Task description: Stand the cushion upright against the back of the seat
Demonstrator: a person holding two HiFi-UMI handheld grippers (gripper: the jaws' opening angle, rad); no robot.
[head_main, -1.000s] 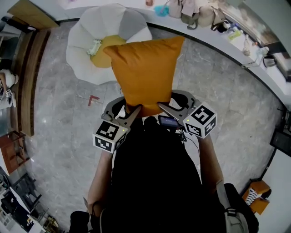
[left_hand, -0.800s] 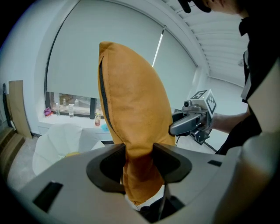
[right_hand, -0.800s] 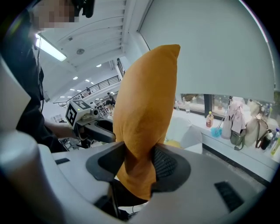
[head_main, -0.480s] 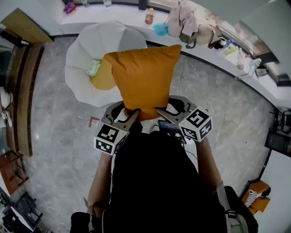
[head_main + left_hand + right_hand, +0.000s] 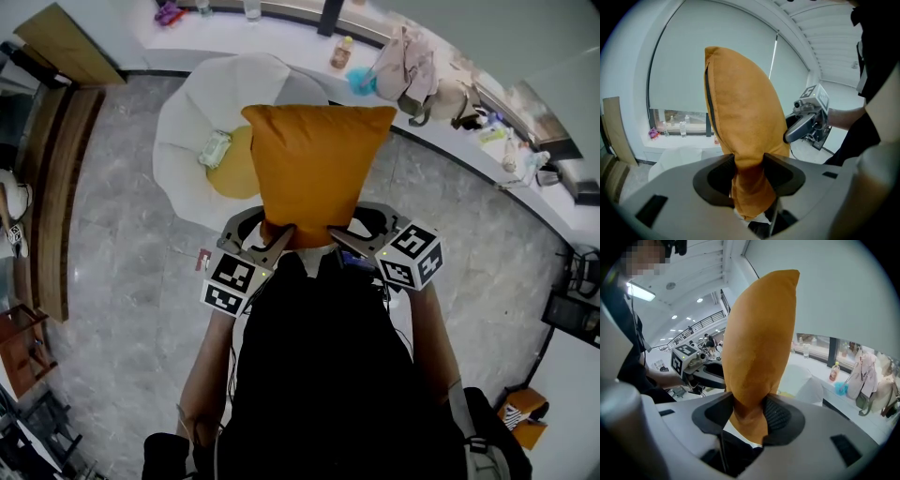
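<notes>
Clamping the cushion's (image 5: 314,173) lower corners in my left gripper (image 5: 275,240) and right gripper (image 5: 341,235), I hold it upright — ready to lean on the seat (image 5: 187,141) just beyond.

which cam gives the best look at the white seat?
Head view: the white seat shows from above, petal-shaped, yellow pad inside, its right part hidden by the orange cushion. Both gripper views catch only a white sliver of it behind the cushion.
</notes>
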